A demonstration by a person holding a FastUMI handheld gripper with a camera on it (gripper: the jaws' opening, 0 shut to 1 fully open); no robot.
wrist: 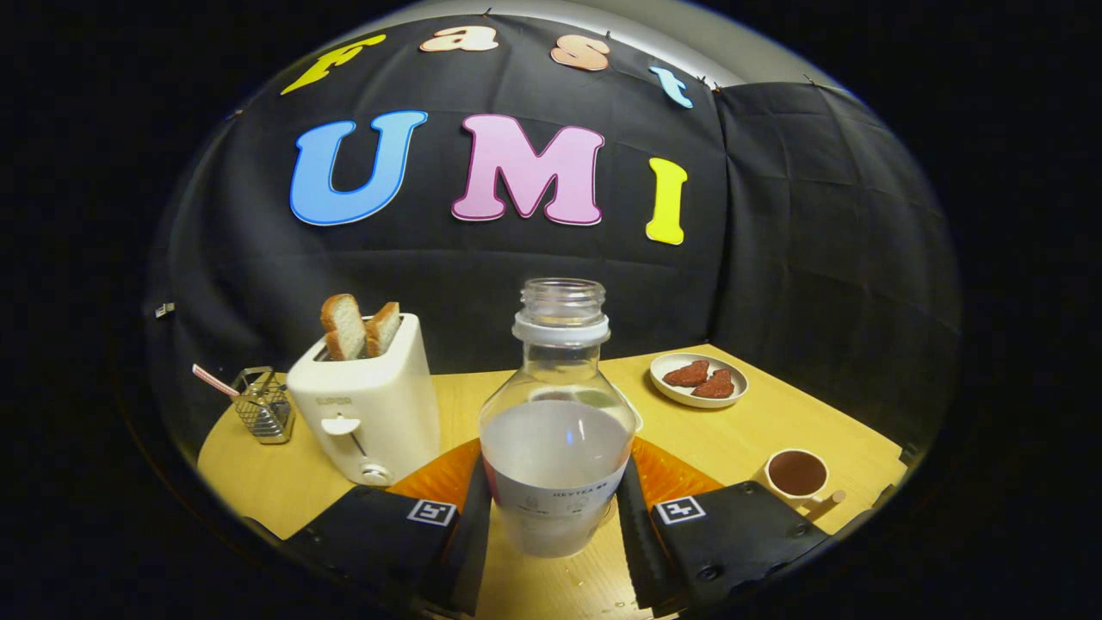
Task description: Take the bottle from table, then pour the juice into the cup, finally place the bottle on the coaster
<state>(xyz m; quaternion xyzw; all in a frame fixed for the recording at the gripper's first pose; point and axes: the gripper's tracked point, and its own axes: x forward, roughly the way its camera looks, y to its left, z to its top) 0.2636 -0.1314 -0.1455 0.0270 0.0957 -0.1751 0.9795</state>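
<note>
A clear plastic bottle (pixel 555 430) stands upright between my fingers, uncapped and about half full of pale cloudy juice. My gripper (pixel 555 495) is shut on its lower body, one finger pressing each side at the label. An orange ribbed coaster (pixel 667 474) lies on the table just behind the bottle and shows on both sides of it. I cannot tell whether the bottle's base rests on the table or hangs just above it. A small cream cup (pixel 796 475) holding a dark liquid sits to the right, beyond my right finger.
A white toaster (pixel 366 409) with two bread slices stands to the left of the bottle. A wire basket (pixel 263 405) with a straw is further left. A white plate (pixel 697 379) with two red pieces sits at the back right of the wooden table (pixel 758 426).
</note>
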